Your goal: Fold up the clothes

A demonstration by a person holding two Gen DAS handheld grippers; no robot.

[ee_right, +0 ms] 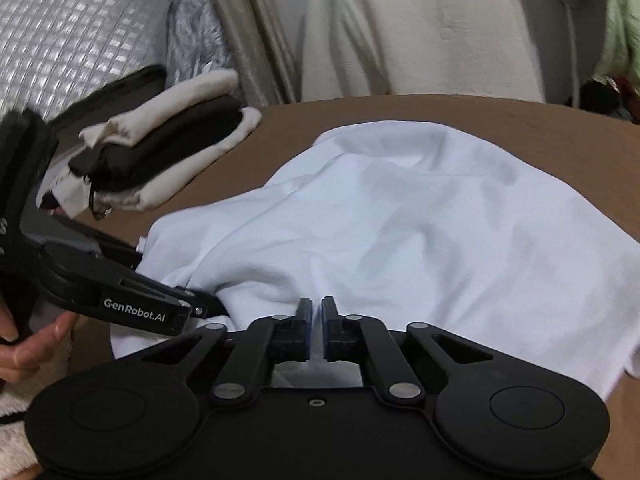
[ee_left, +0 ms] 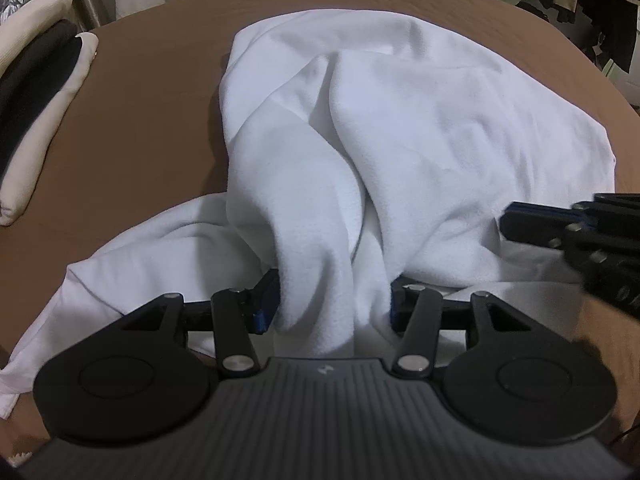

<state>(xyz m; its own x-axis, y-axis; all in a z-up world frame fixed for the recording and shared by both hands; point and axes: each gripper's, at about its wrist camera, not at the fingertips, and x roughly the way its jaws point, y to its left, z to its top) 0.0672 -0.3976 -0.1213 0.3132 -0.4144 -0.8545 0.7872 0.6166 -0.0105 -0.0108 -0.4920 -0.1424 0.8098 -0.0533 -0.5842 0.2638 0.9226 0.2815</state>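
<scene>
Both my grippers low in frame, one clamped wide, one pinched narrow.

My left gripper (ee_left: 332,304) sits at bottom centre of its own view, jaws half apart with a thick bunch of the white garment (ee_left: 400,128) pressed between the pads. My right gripper (ee_right: 316,330) has its jaws drawn almost together, only a slit between them. A hand (ee_right: 28,344) grips the left handle at lower left.

white garment (ee_left: 400,128): 1 | grippers: 2 | folded stack (ee_right: 168,152): 1 | table (ee_left: 152,112): 1
</scene>
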